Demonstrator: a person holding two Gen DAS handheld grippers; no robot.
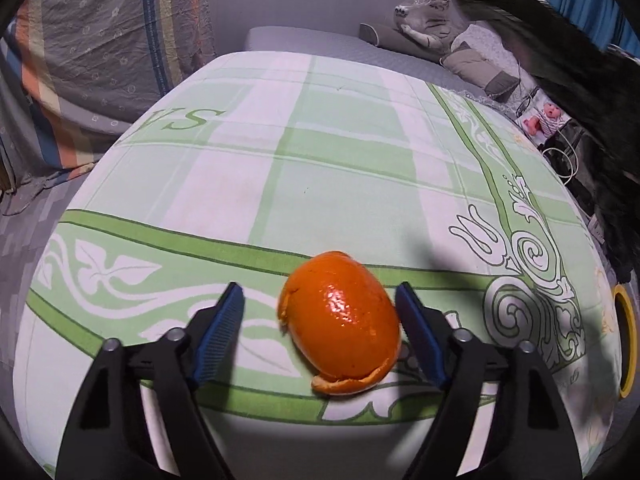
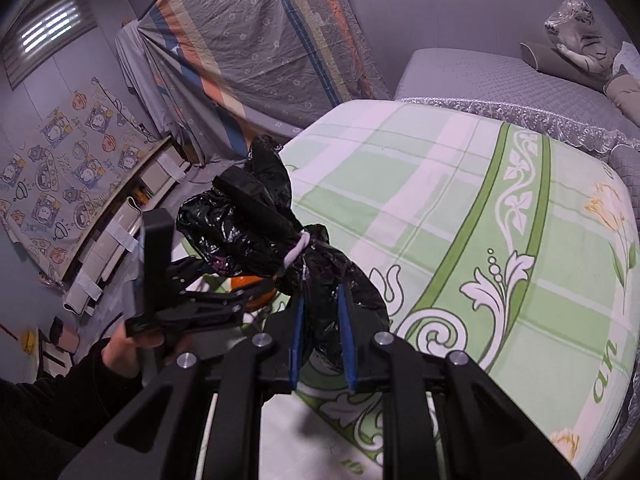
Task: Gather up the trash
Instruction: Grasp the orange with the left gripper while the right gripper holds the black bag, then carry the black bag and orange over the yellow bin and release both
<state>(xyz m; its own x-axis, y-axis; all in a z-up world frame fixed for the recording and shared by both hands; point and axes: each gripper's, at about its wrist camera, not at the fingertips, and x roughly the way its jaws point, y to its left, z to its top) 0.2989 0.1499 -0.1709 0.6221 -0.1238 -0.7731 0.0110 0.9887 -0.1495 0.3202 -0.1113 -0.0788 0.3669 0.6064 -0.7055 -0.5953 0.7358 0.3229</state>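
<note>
In the lower centre of the left wrist view, a domed orange peel lay on the green-and-white patterned cloth. It sat between the left gripper's blue pads, the right-hand one touching it and the other apart. The right gripper pinched a crumpled black plastic trash bag, which hung above the cloth at centre left.

— What sort of place is this?

— A bedroom in a home. There's a bed with a grey quilted cover, a cushion and a plush toy wrapped in plastic on it.

— And nearer us?

— A green-checked cloth over a soft surface, a striped sheet hung on the wall, a cartoon sheet lower down, a doll by the bed.
</note>
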